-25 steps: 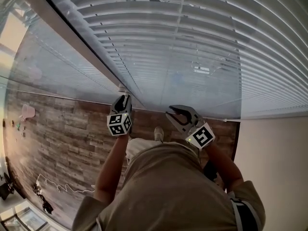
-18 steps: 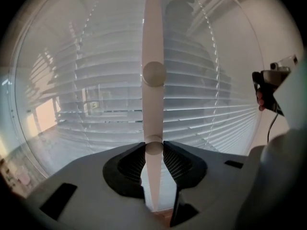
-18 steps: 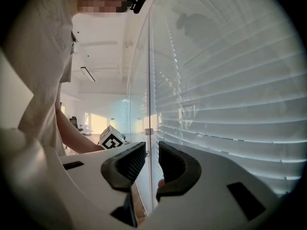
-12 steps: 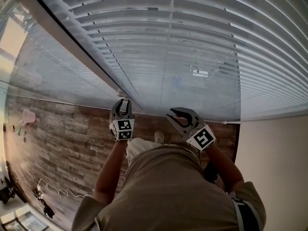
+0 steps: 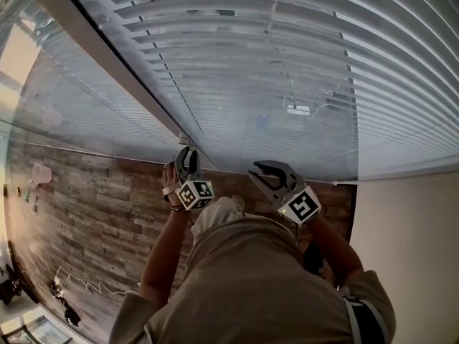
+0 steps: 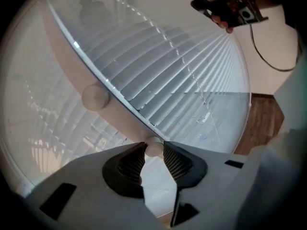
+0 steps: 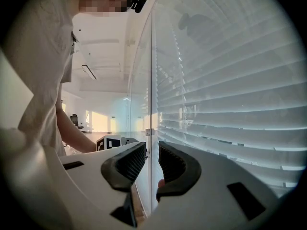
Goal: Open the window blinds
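At the foot of the pale frame post (image 5: 122, 70), just above the floor, sits the small round knob (image 6: 154, 146) for the window blinds (image 5: 287, 63). Your left claw (image 6: 153, 153) is clenched on it, and the knob sits right at the tips with a ribbed pad touching each side. From your head view the left claw (image 5: 186, 151) points up the picture at the post. Its marker cube is nearest you, and your left hand (image 5: 169, 181) is wrapped round the grip beside it. A second, larger knob (image 6: 95, 97) sits further along the same post, well apart from the claw.

Your right claw (image 5: 267, 169) hangs just to the right of the left one, apart from it, in front of the bottom edge of the blinds. In its own view the right claw (image 7: 152, 150) is barely parted and holds nothing. Only a narrow slit shows between the pads, which touch neither the glass nor the slats. Both your forearms reach forward and down from your body, the left one straighter, the right one bent outward at the elbow.

The blinds (image 7: 230, 80) hang behind a glass pane, with their white slats lying nearly flat against each other. Left of the post is another glass panel. Below you is a floor (image 5: 93, 206) of mixed brown wood planks, with a thin white cord (image 5: 93, 282) lying loose on it far to your left. A plain pale wall (image 5: 409, 249) rises on your right.
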A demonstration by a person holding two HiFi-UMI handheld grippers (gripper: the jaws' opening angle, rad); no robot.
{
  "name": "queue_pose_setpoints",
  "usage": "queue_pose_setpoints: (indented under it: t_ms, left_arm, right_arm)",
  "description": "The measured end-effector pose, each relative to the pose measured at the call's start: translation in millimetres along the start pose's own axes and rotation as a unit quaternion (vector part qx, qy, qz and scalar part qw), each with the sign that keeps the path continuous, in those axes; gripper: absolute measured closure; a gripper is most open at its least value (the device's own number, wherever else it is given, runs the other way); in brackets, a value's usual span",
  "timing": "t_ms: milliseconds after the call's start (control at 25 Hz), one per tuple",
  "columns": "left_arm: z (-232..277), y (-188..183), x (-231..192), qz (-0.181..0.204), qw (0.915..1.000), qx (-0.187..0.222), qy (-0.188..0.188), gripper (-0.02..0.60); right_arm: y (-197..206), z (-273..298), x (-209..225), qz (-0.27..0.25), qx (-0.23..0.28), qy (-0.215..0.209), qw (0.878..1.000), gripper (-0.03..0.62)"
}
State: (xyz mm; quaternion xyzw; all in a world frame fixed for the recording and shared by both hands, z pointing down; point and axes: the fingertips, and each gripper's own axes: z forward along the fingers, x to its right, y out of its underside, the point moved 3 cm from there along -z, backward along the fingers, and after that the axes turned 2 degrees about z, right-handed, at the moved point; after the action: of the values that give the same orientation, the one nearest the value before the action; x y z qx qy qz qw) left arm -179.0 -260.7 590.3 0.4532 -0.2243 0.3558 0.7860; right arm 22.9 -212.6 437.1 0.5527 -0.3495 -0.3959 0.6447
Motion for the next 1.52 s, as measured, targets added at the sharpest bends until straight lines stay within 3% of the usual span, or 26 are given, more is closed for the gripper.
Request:
queue_pose_setpoints:
  t_ms: [120,240,400,480,560,600,640,680,720,760,840,880,920,960,1000,1040,1080,1240,1320,1400,1520]
  left_arm:
    - [-0.9,-4.0,-1.6,0.055,0.9984,-0.006,-0.012,0.451]
    - [-1.3,-1.4,7.1,0.076,0.9967,-0.018,-0.021,0.449]
    - [-0.6,-0.7,14.2,0.15,0.9876,-0.032,-0.032,0.45]
    - [-0.9,-1.0,15.0,0.168,0.985,-0.029,-0.027,0.448]
    - [-2.2,0.0,12.4,0.137,0.9905,-0.015,-0.009,0.437]
    - [-4.7,0.6,10.7,0.094,0.9955,-0.003,0.01,0.418]
    - [-8.8,0.8,9.2,0.027,0.9988,0.01,0.039,0.408]
    - [-13.5,0.2,7.3,-0.065,0.9945,0.026,0.079,0.407]
    - [-17.5,-0.6,4.1,-0.17,0.9769,0.042,0.122,0.393]
    - [-20.1,-1.0,-0.6,-0.277,0.945,0.058,0.163,0.391]
    - [-18.9,2.1,-10.0,-0.459,0.8554,0.082,0.227,0.39]
    - [-14.2,6.1,-12.3,-0.522,0.811,0.089,0.248,0.39]
    - [-8.0,11.1,-12.8,-0.569,0.7739,0.093,0.262,0.387]
    - [-2.2,16.1,-12.1,-0.601,0.7461,0.094,0.27,0.387]
    - [1.7,20.8,-10.3,-0.621,0.7286,0.094,0.272,0.387]
    - [3.3,24.4,-7.5,-0.631,0.7212,0.091,0.27,0.387]
    - [3.5,26.9,-4.3,-0.633,0.7223,0.088,0.265,0.388]
    - [5.4,29.6,-6.3,-0.609,0.7552,0.073,0.232,0.388]
    - [5.1,26.8,-15.1,-0.598,0.7655,0.077,0.225,0.394]
    - [0.6,25.8,-18.4,-0.594,0.7684,0.083,0.223,0.414]
    - [-7.6,28.9,-9.3,-0.597,0.7654,0.088,0.224,0.422]
  right_arm:
    - [-1.6,1.0,-1.5,0.003,-0.006,0.004,1.0,0.507]
    - [10.4,-0.4,-3.3,0.003,-0.009,0.012,1.0,0.507]
    - [9.2,2.0,-6.6,0.017,-0.01,0.023,1.0,0.508]
    - [8.0,4.2,-8.7,0.023,-0.018,0.027,0.999,0.508]
    - [6.5,9.8,-11.3,0.023,-0.023,0.031,0.999,0.507]
    - [5.4,12.1,-12.8,0.021,-0.024,0.031,0.999,0.507]
    - [4.0,13.0,-14.1,0.02,-0.026,0.032,0.999,0.507]
    - [2.1,12.6,-14.6,0.02,-0.028,0.033,0.999,0.507]
    - [-1.0,12.1,-14.6,0.021,-0.03,0.034,0.999,0.507]
    - [-4.8,12.7,-15.4,0.021,-0.033,0.035,0.999,0.507]
    - [-8.1,18.1,-21.8,0.022,-0.042,0.036,0.998,0.507]
    - [-6.5,23.1,-25.5,0.027,-0.047,0.036,0.998,0.507]
    - [-3.1,28.6,-28.6,0.031,-0.051,0.036,0.998,0.507]
    - [1.4,33.4,-31.3,0.034,-0.052,0.036,0.997,0.507]
    - [6.7,36.4,-34.0,0.034,-0.053,0.036,0.997,0.507]
    - [12.4,37.3,-37.0,0.032,-0.055,0.036,0.997,0.507]
    - [17.5,36.7,-39.9,0.029,-0.057,0.038,0.997,0.507]
    - [9.6,37.2,-48.8,0.017,-0.034,0.034,0.999,0.507]
    - [-7.9,39.7,-47.7,0.006,-0.018,0.026,0.999,0.508]
    - [-21.0,36.0,-46.8,0.003,-0.008,0.024,1.0,0.507]
    - [-22.4,24.4,-51.0,0.027,-0.003,0.029,0.999,0.507]
